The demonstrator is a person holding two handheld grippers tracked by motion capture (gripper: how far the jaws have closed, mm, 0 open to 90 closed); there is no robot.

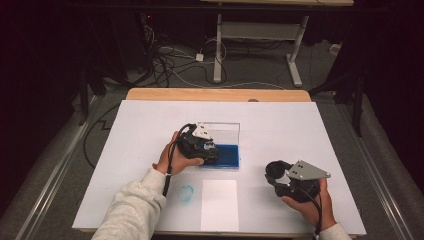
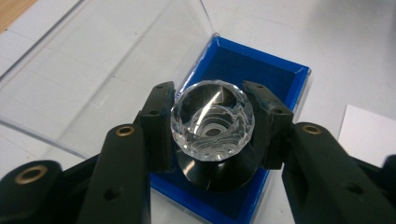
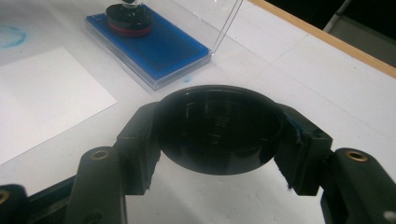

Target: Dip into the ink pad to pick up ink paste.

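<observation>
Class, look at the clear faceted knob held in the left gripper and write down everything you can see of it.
The faceted knob looks like clear cut glass or crystal, round, with small facets round its rim and ringed reflections inside. It tops a black round base, seemingly one stamp. The left gripper is shut on it, a black pad pressing each side. It stands roughly upright over the blue ink pad, whose clear lid is open; whether the base touches the pad is unclear.

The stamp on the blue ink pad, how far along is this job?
Done: the clear lid stands open. In hand: the left gripper presses a crystal-handled stamp onto the blue ink pad; the right gripper holds its black cap. Left, probably: stamping the white sheet.
</observation>
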